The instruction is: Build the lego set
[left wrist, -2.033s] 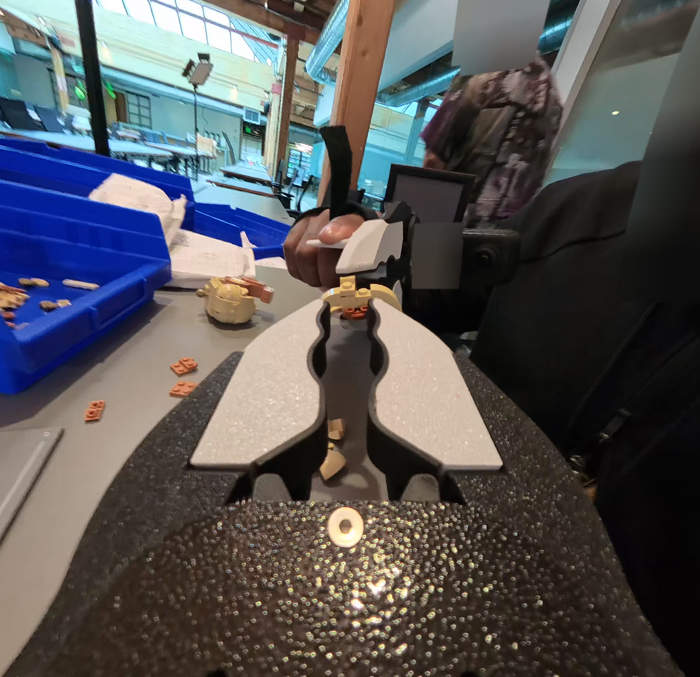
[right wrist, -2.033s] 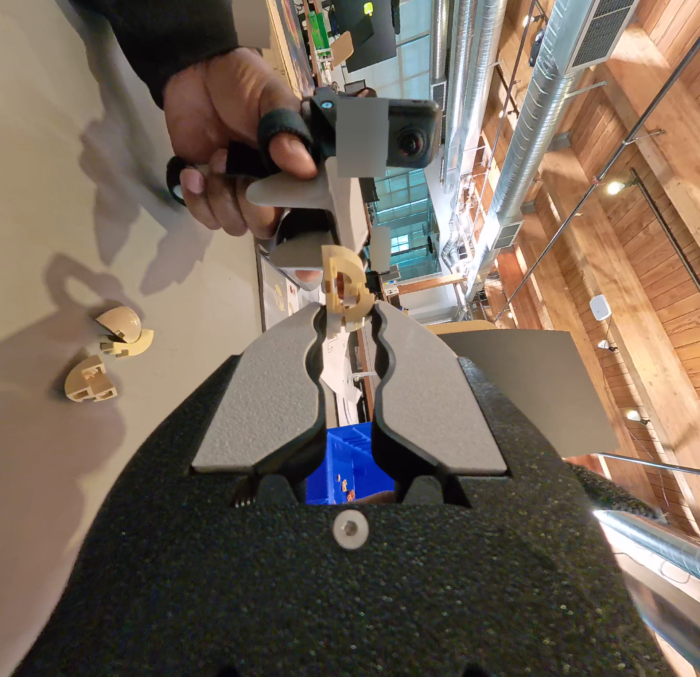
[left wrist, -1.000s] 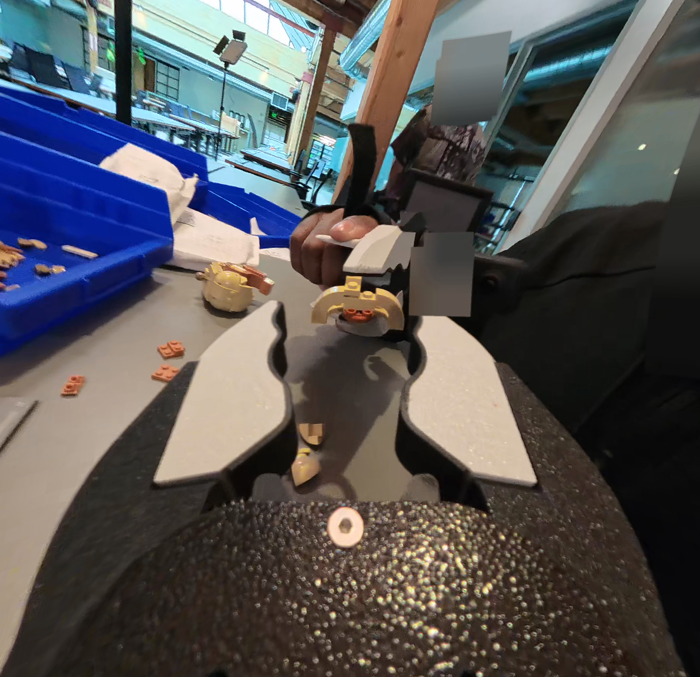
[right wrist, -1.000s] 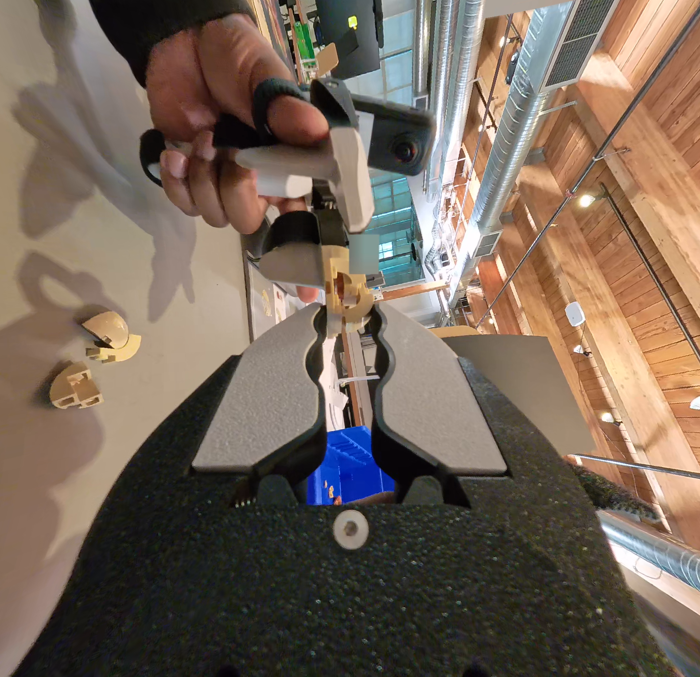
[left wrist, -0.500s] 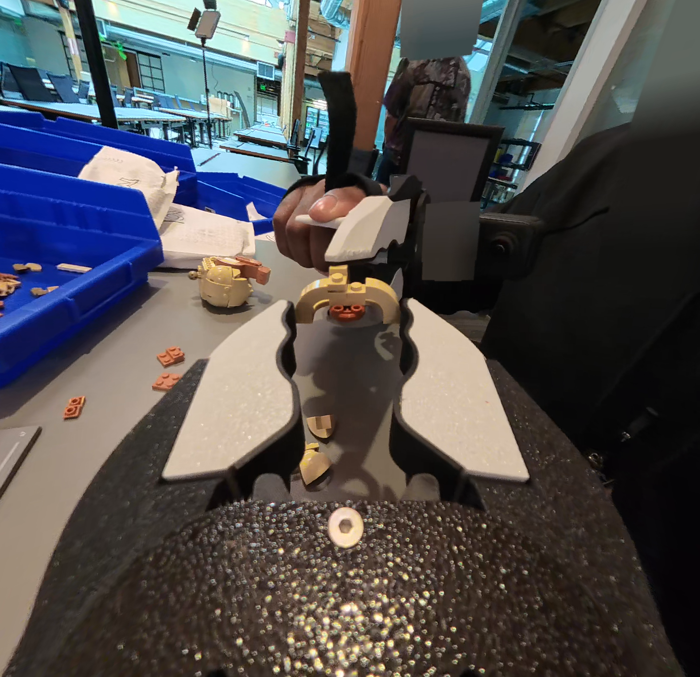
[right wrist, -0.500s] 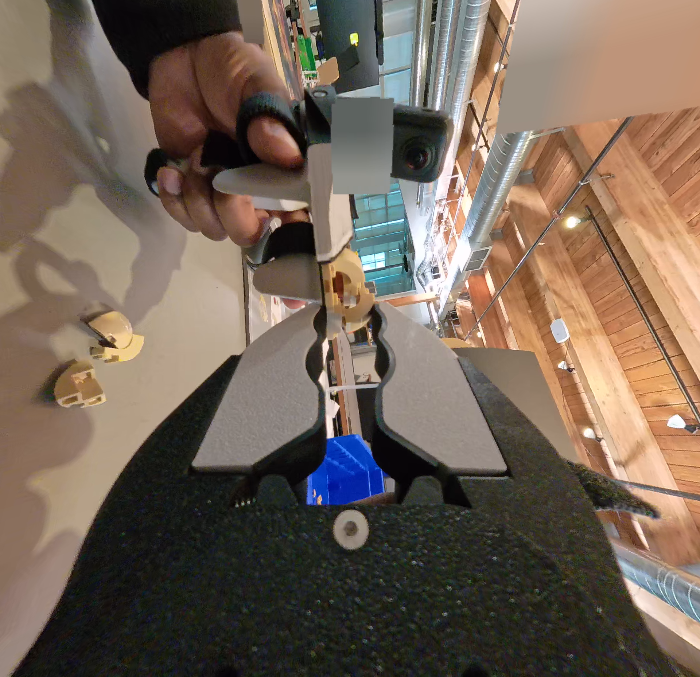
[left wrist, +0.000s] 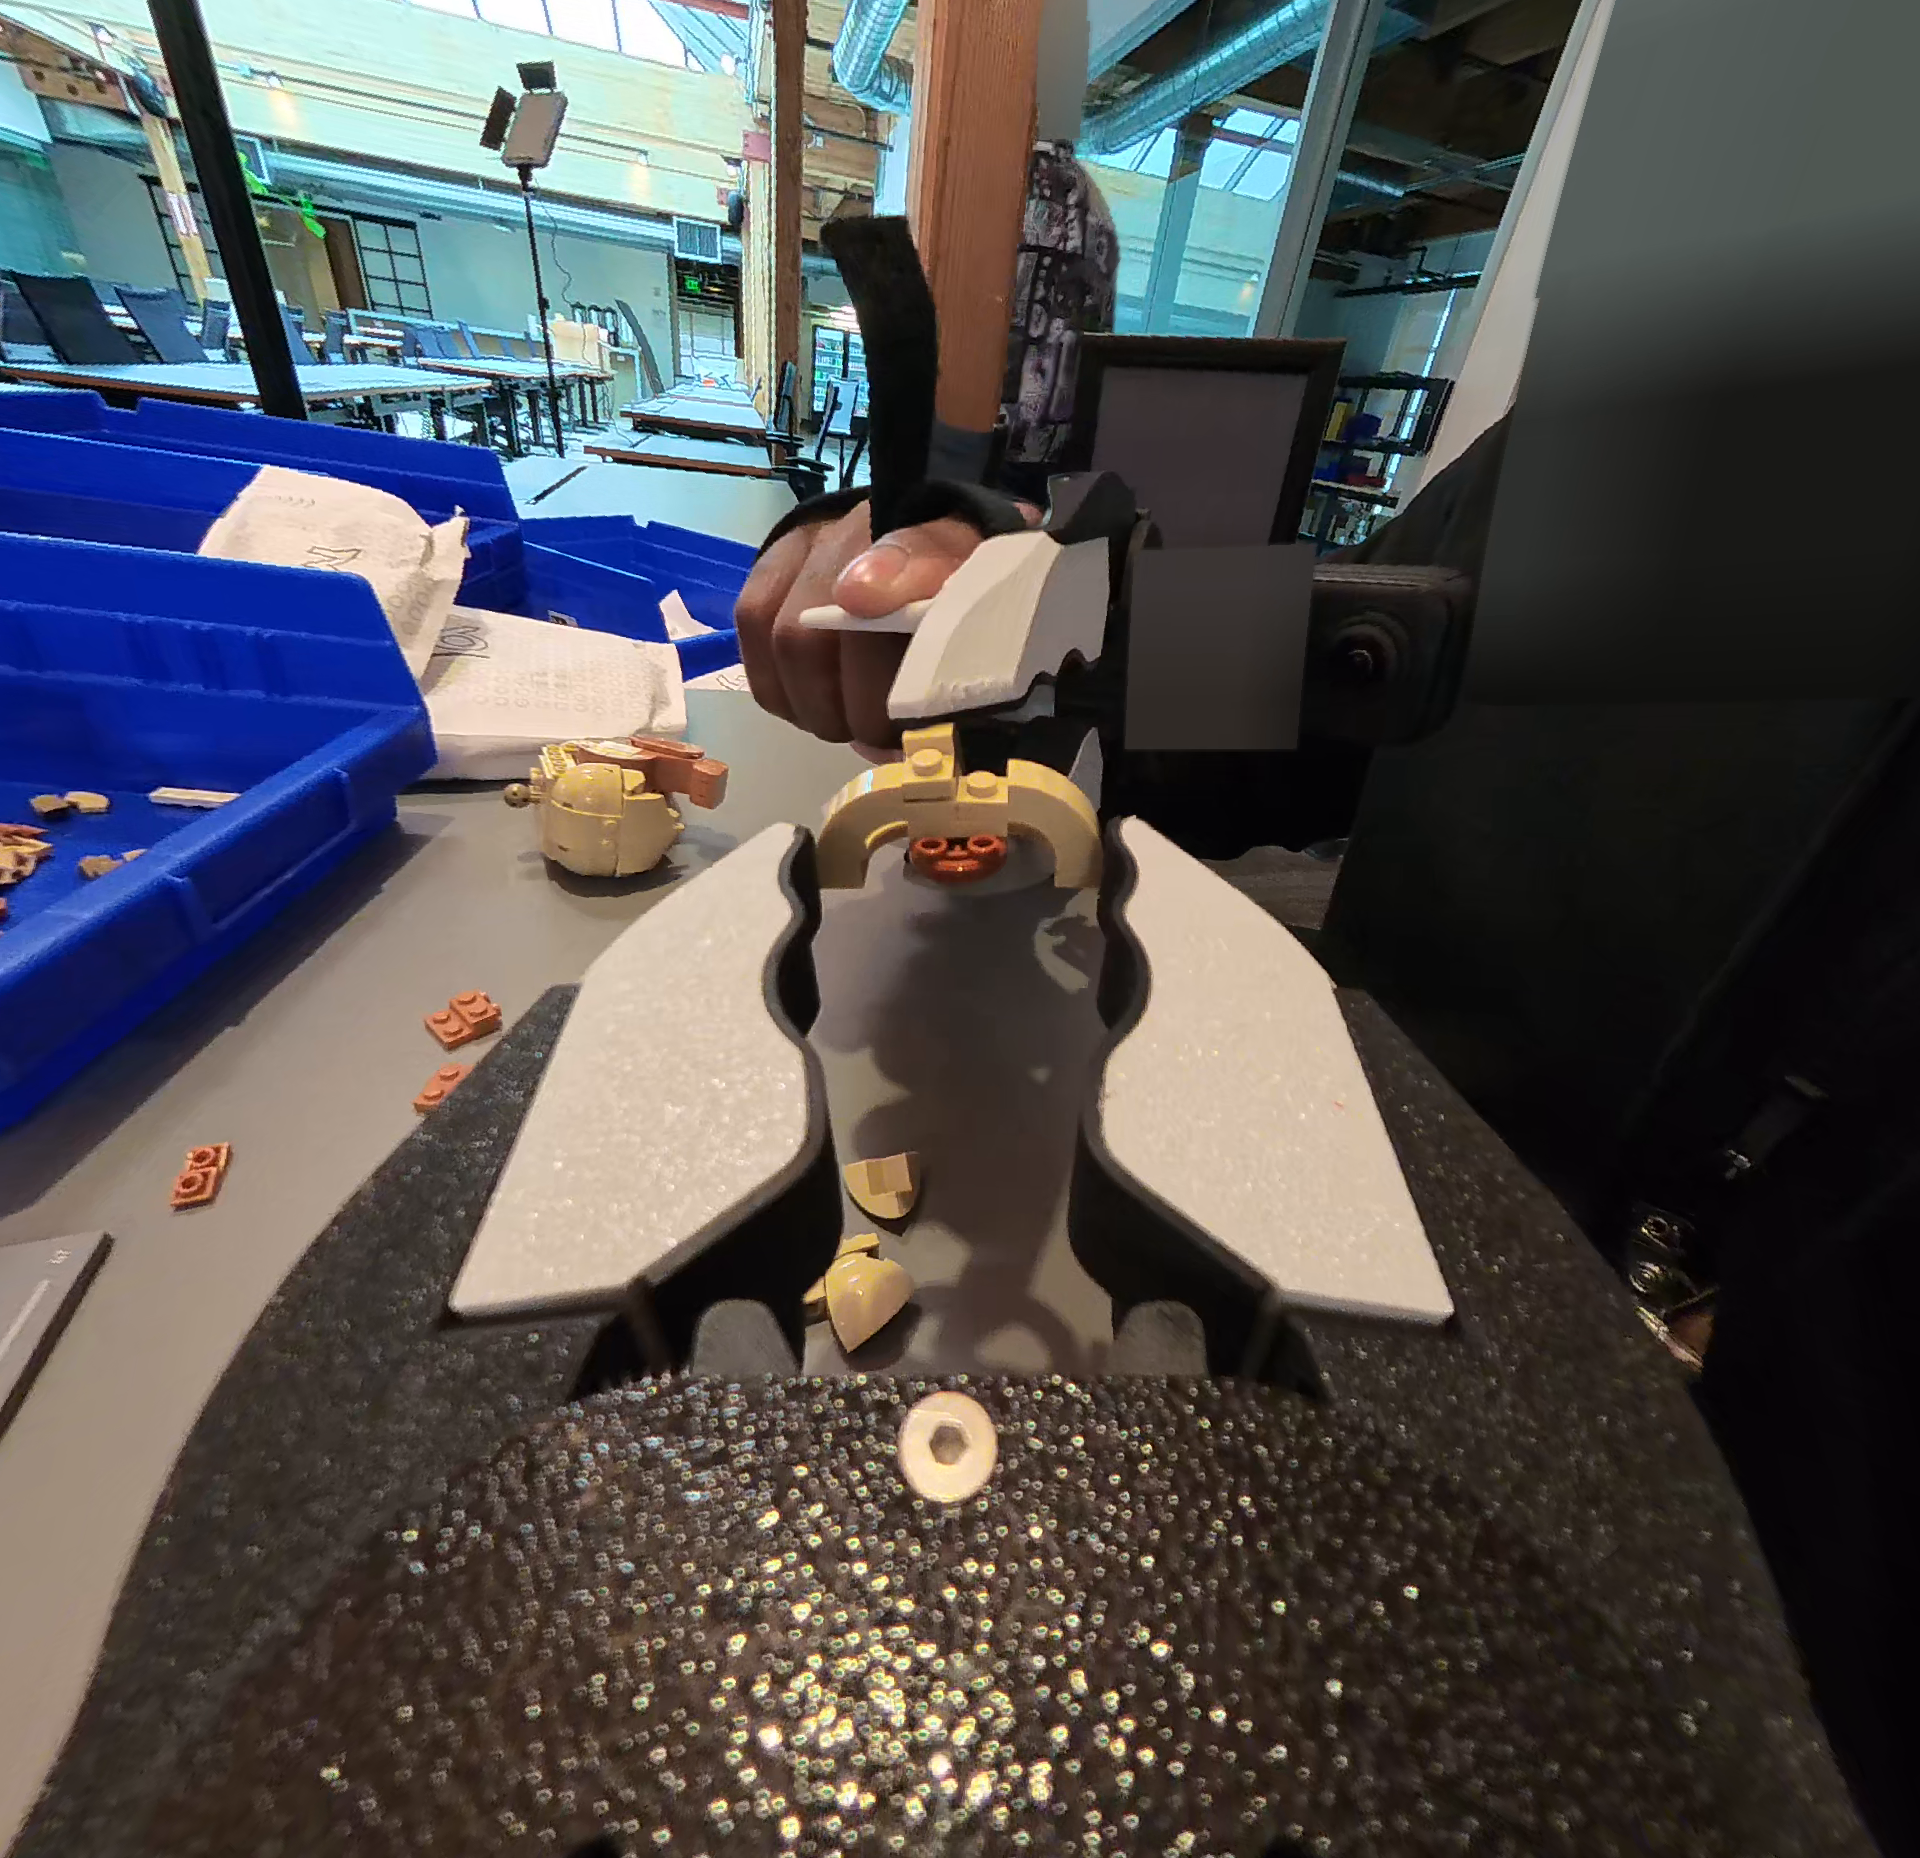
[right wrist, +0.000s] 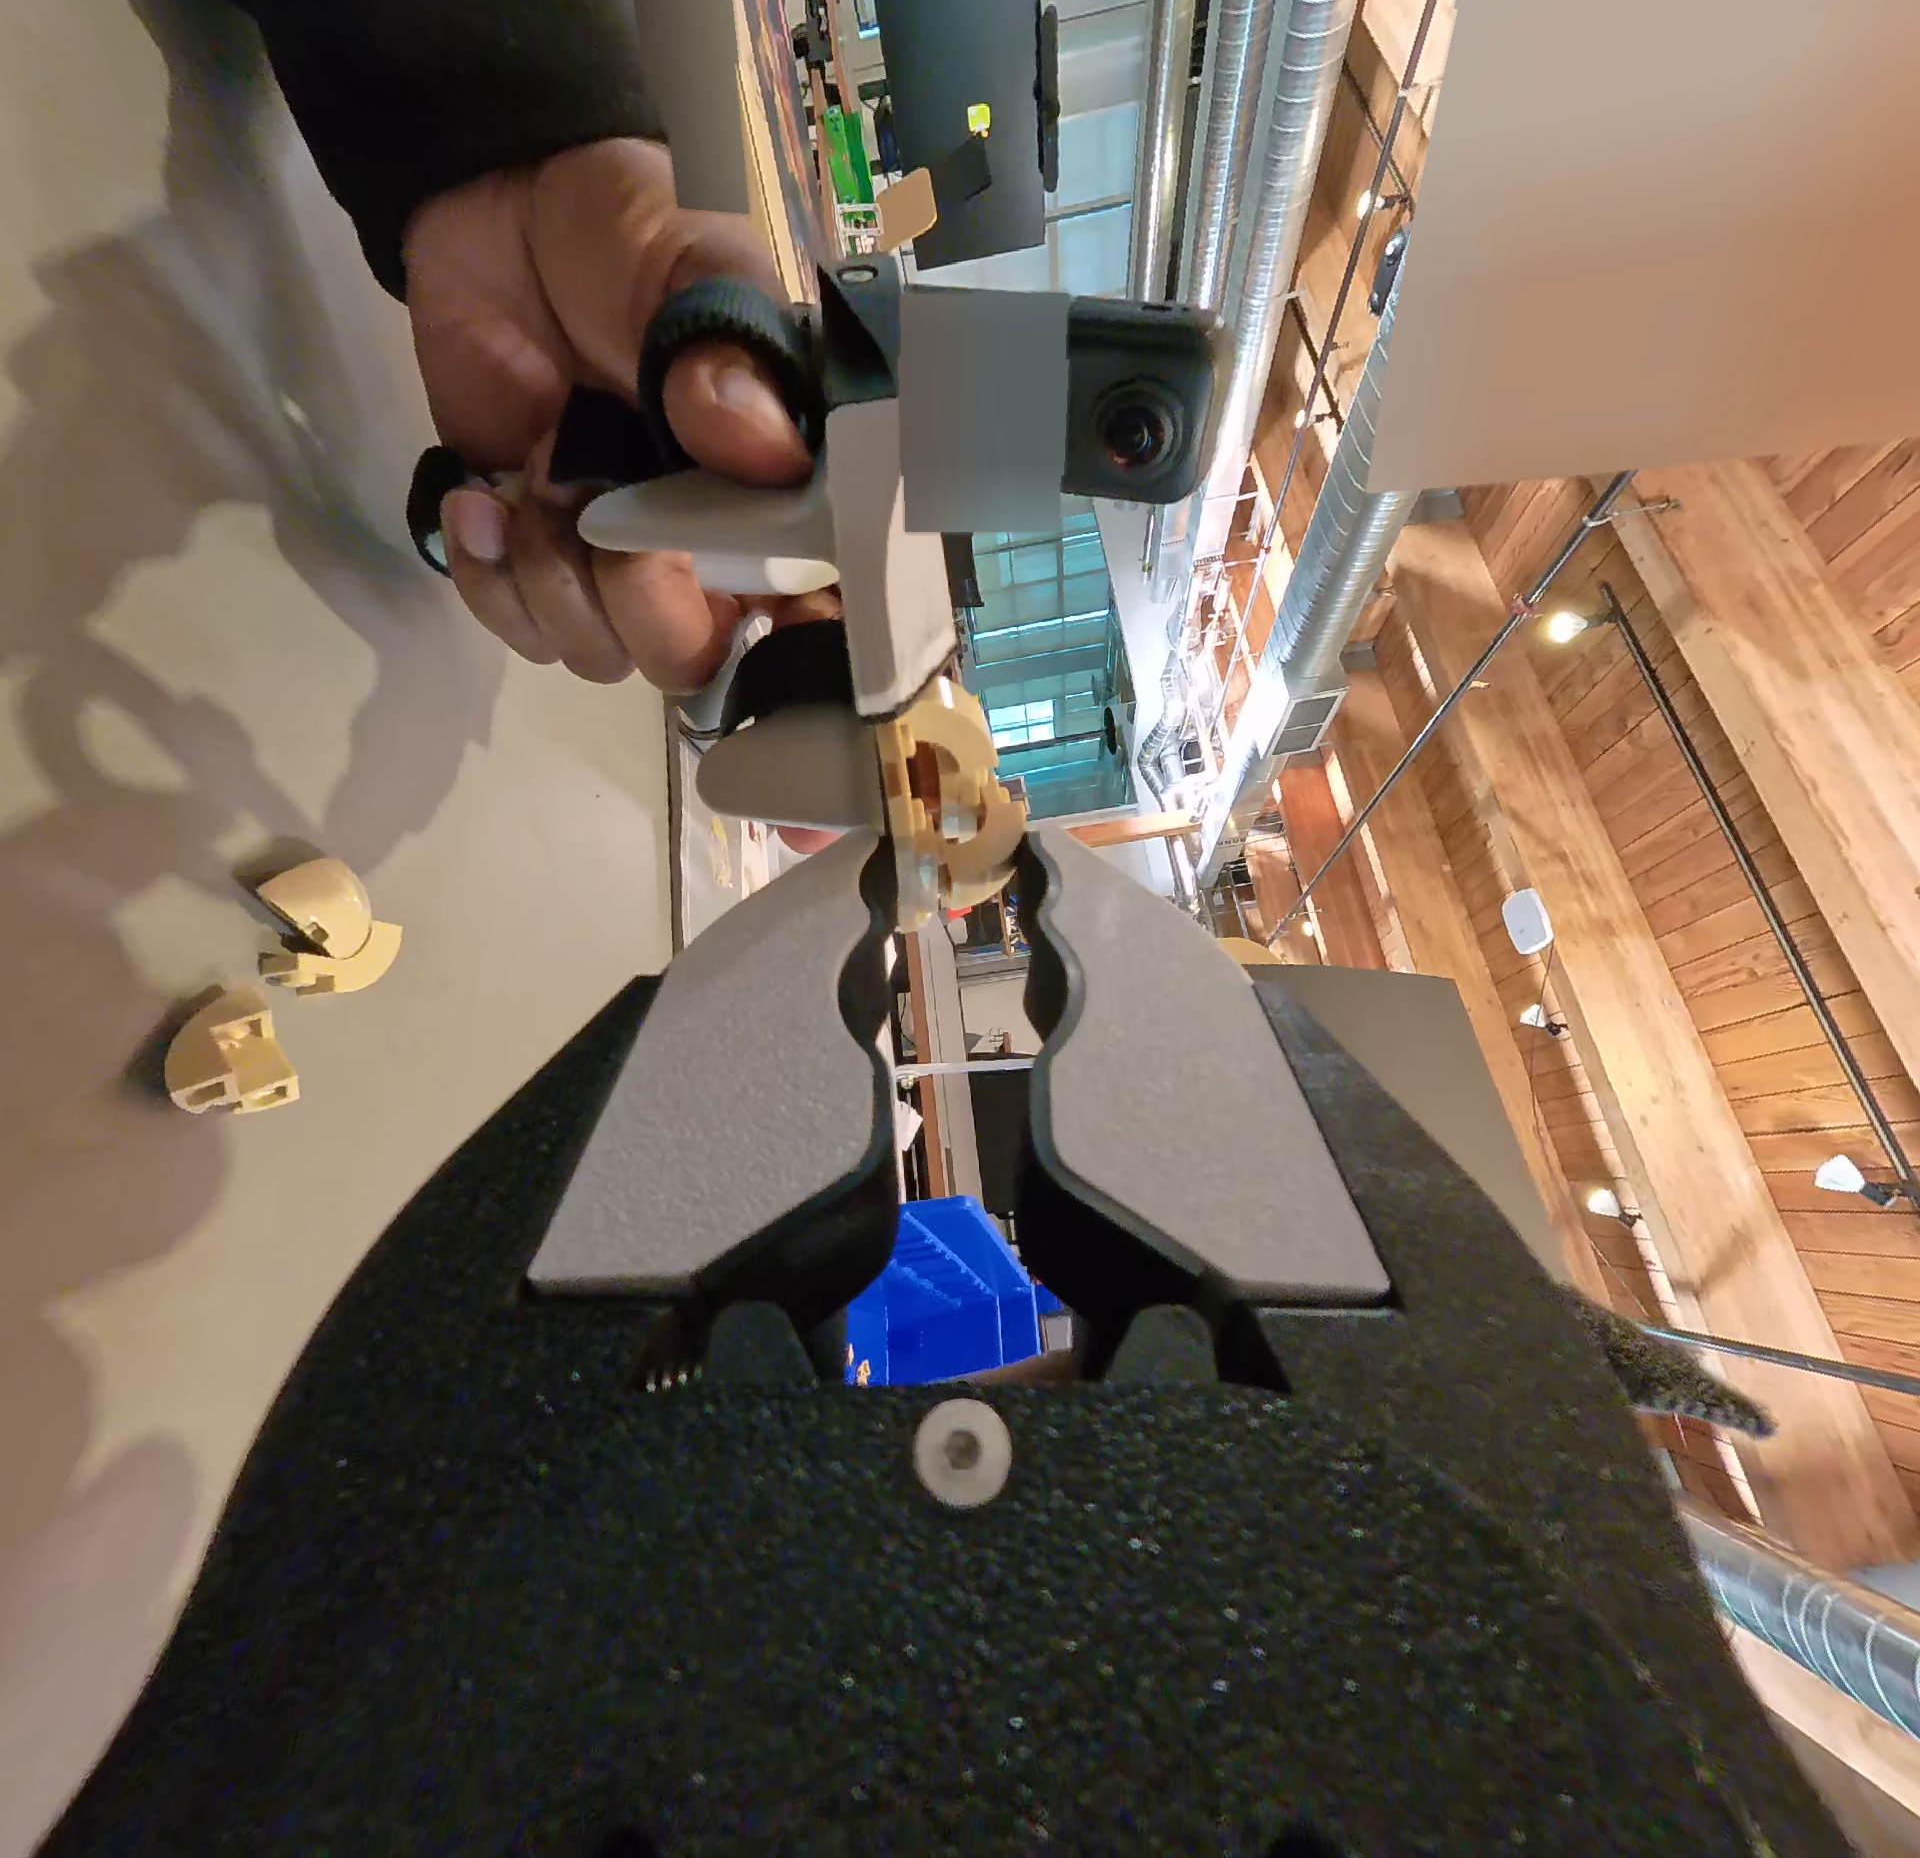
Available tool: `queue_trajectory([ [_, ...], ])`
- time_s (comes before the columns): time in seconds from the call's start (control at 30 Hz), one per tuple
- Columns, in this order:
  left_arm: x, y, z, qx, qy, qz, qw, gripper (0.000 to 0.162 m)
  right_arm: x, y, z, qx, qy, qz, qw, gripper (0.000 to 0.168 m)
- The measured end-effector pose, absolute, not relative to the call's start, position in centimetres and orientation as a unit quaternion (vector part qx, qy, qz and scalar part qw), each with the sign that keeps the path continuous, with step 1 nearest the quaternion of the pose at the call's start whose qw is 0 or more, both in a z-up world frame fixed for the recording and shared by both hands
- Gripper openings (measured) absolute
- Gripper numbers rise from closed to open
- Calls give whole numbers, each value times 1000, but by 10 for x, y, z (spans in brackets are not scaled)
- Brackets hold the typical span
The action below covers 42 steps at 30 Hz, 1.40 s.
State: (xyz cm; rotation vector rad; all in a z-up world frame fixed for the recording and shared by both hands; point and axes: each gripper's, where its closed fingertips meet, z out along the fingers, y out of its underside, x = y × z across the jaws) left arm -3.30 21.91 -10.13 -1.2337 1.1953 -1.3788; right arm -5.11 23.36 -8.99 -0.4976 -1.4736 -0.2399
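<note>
Well, the tan arch assembly point(left wrist: 956, 821) hangs in the air above the table point(left wrist: 312, 1081), right at the tips of both tools. It is a curved tan bow with studded blocks on its crown and a small reddish-brown round piece point(left wrist: 956, 852) tucked under the arch.

The right gripper point(right wrist: 956, 863) is closed down to the assembly's width. It pinches the assembly across its thin faces, and a hand point(left wrist: 821, 655) works that tool from above. The left gripper point(left wrist: 956, 837) is spread wide, one fingertip just outside each foot of the arch. Whether those tips are pressing or only beside it, I cannot tell.

The assembly looks very light and rigid, made of smooth hard plastic that could slip or swivel under a loose pinch. Its joints are only stud-pressed, so a squeeze that bends the arch inward, or a twist between the two tools, could pop a part off. The safest hold is probably on the flat outer ends of the arch or the blocky crown, not on the round piece.

Directly beneath the left fingers lie two loose tan dome pieces point(left wrist: 878, 1185). Farther ahead to that tool's left sit a rounded tan sub-build point(left wrist: 608, 821), small reddish plates point(left wrist: 462, 1019) and a blue bin point(left wrist: 208, 769).
</note>
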Motion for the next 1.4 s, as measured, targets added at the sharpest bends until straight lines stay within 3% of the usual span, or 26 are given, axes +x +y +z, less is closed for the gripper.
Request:
queue_trajectory([
  [1.4, -33, 222, -91, -482, 467, -569, 475, 51, -55, 235, -80, -214, -617, -120, 747, 22],
])
